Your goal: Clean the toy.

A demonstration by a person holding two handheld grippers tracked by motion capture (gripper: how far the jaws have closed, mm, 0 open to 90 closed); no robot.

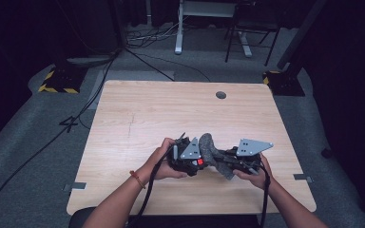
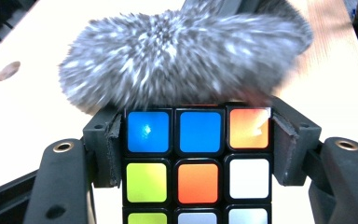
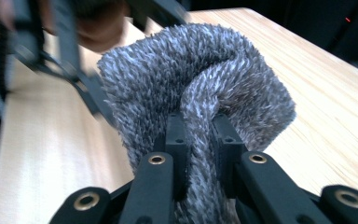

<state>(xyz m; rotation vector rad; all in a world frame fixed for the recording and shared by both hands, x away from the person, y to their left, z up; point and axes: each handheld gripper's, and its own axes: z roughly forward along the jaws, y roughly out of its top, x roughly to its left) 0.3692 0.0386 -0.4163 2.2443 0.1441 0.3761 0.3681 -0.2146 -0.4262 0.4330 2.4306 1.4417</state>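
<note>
Pale wood surface (image 1: 138, 109) carries the work near its front edge, where a colour cube (image 2: 196, 165) sits pinched between the fingers of the left gripper (image 1: 188, 159), its blue, orange and white tiles facing that camera. Just beyond it, touching its top, a fuzzy grey cloth (image 3: 200, 79) is clamped in the right gripper (image 3: 196, 135), whose fingers press together on a fold. Cables and a desk frame lie on the floor beyond.

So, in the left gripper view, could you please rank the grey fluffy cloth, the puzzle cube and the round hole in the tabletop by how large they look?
1. Grey fluffy cloth: largest, though blurred and close to the camera.
2. Puzzle cube: smaller, and cut off by the bottom edge, so its full size is unsure.
3. Round hole in the tabletop: clearly smallest, and farther off.
</note>
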